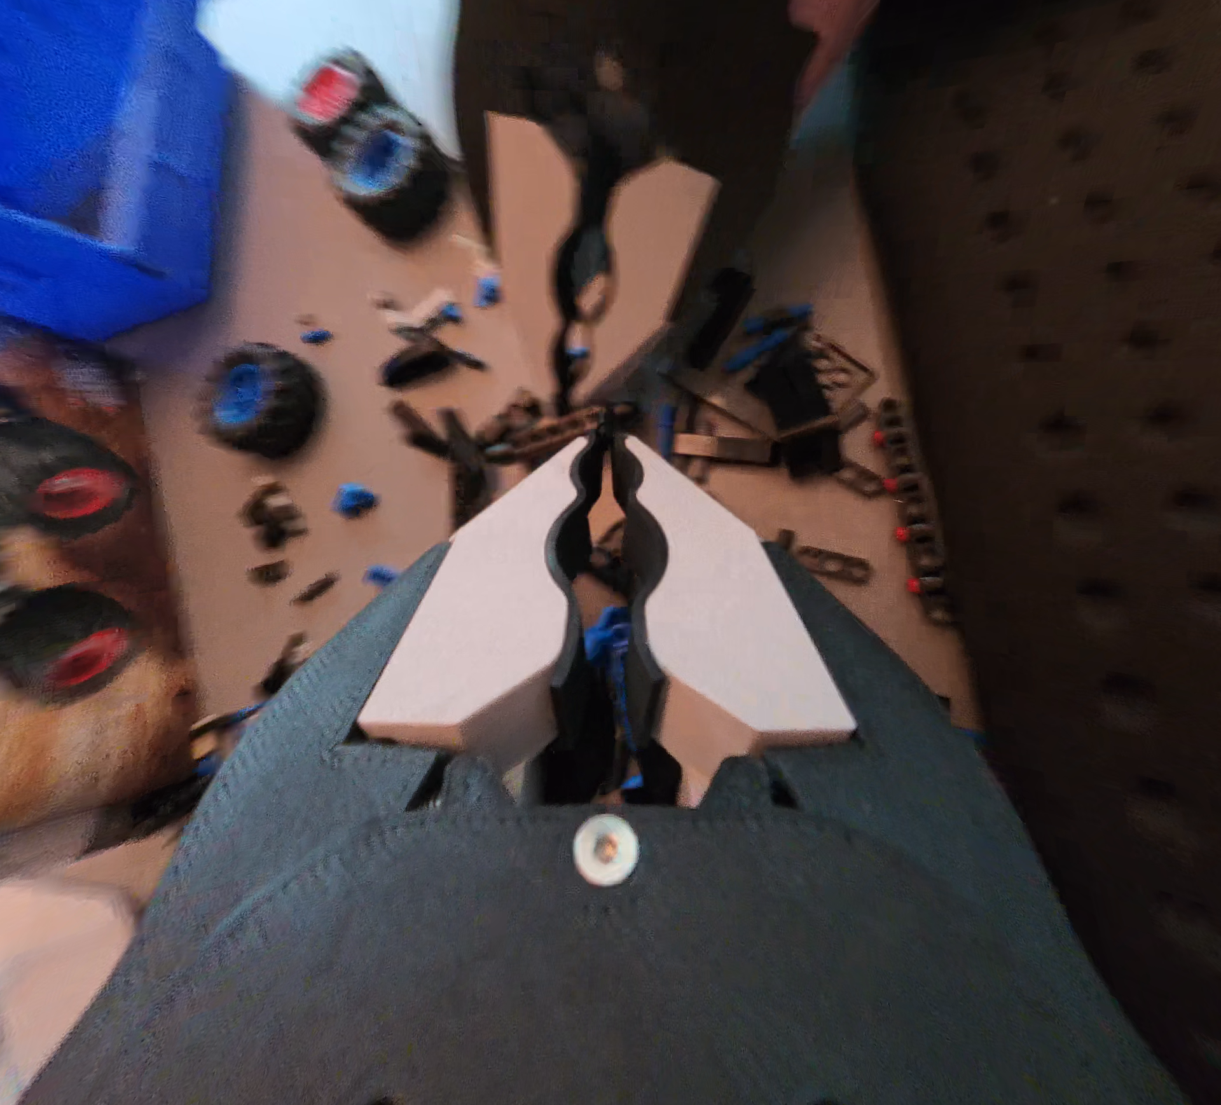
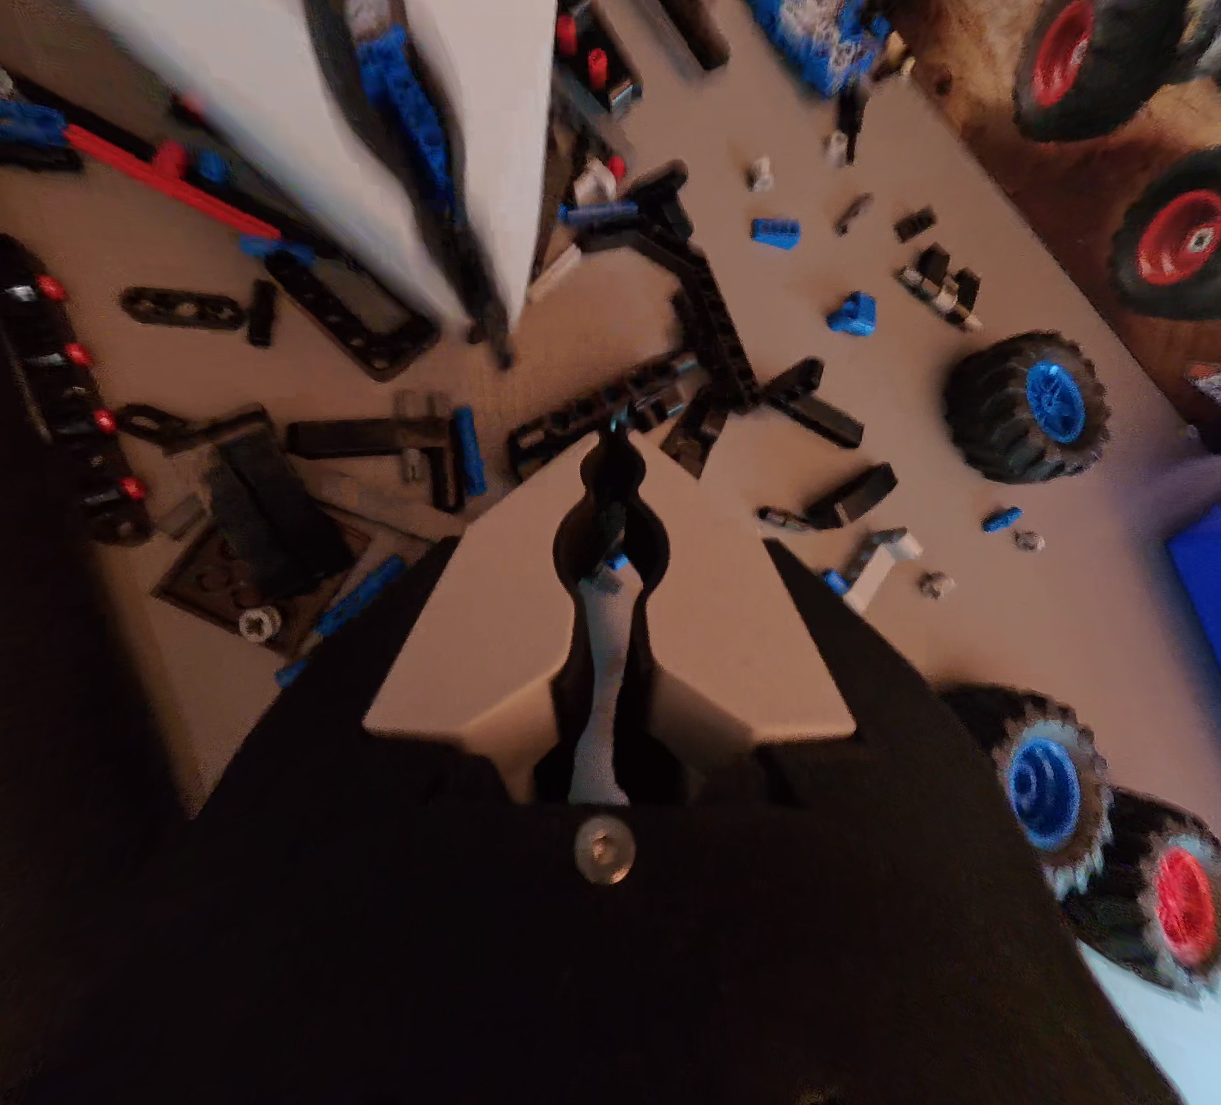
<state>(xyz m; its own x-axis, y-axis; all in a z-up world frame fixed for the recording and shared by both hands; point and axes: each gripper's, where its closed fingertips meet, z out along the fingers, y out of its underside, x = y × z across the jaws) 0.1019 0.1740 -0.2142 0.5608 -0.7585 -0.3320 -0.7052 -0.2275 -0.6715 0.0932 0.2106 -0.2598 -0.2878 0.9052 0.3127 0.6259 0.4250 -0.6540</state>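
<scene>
Barely legible, left gripper pinching small black part

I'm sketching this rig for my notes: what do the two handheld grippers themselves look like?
Both match. The left gripper has a dark grey, ridged printed body forking into a V, with a silver screw at its centre. Its two fingers are pale wedges tapering to the tip, their inner edges lined with wavy black pads. The right gripper looks the same, though more shadowed. No cables or sleeves are visible.
</scene>
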